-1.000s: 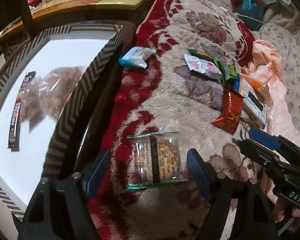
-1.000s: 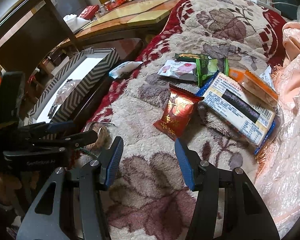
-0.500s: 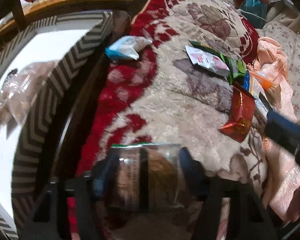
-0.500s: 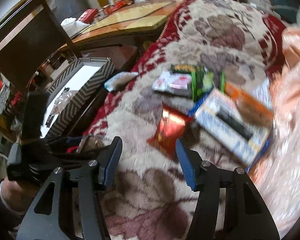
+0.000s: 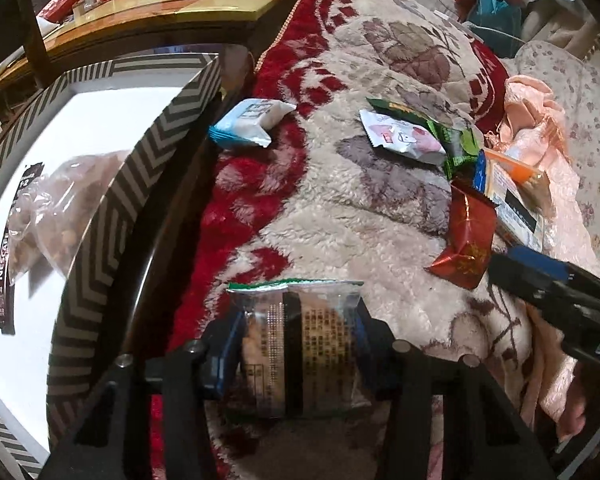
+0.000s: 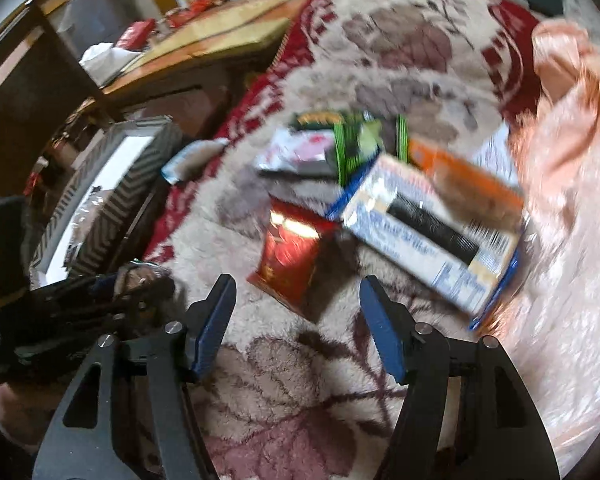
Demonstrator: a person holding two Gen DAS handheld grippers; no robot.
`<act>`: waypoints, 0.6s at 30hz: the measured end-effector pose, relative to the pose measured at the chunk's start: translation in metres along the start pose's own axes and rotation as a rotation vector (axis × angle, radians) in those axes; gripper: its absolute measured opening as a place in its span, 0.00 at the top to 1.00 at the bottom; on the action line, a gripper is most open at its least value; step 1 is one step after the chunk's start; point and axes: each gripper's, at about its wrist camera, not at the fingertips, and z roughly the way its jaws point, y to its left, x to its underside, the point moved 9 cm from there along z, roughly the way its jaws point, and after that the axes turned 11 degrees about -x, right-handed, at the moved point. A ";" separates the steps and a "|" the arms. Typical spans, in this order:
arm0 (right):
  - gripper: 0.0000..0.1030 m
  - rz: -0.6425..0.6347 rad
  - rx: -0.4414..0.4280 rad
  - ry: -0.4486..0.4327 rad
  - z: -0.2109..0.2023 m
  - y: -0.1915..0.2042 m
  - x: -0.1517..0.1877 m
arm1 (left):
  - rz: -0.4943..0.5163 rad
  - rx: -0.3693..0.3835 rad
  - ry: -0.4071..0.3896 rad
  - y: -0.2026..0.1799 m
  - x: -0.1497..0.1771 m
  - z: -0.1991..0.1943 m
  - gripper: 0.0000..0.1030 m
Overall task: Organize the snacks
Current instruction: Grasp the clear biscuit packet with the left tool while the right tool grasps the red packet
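My left gripper (image 5: 296,344) is shut on a clear cookie packet (image 5: 312,360) with green sealed ends, held just above the blanket. My right gripper (image 6: 298,284) hangs over the blanket with its jaws opening and nothing between them. A red foil packet (image 6: 292,256) lies just beyond its fingertips. Farther off lie a large white-and-blue biscuit pack (image 6: 432,236), an orange packet (image 6: 460,172), a green packet (image 5: 456,146), a white-pink packet (image 5: 400,136) and a blue-white packet (image 5: 252,122). The right wrist view is blurred.
A box with a zigzag rim (image 5: 112,216) stands left of the blanket (image 5: 340,220); it holds a bag of nuts (image 5: 56,208) and a coffee stick (image 5: 10,256). A wooden table (image 5: 172,4) is behind it. Peach cloth (image 5: 540,128) bunches at the right.
The left gripper closed on the cookie packet and lifted it. The right gripper moved toward the red packet and its jaws widened.
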 end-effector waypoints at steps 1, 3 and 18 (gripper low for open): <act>0.37 0.009 -0.010 0.008 0.005 0.001 -0.001 | 0.000 -0.002 -0.001 0.000 0.000 0.000 0.51; 0.37 0.003 -0.007 -0.003 0.014 0.005 -0.008 | 0.005 -0.013 0.002 0.001 0.000 0.001 0.51; 0.69 -0.080 -0.019 -0.048 -0.005 0.019 -0.022 | 0.012 -0.029 -0.089 0.007 -0.013 -0.036 0.51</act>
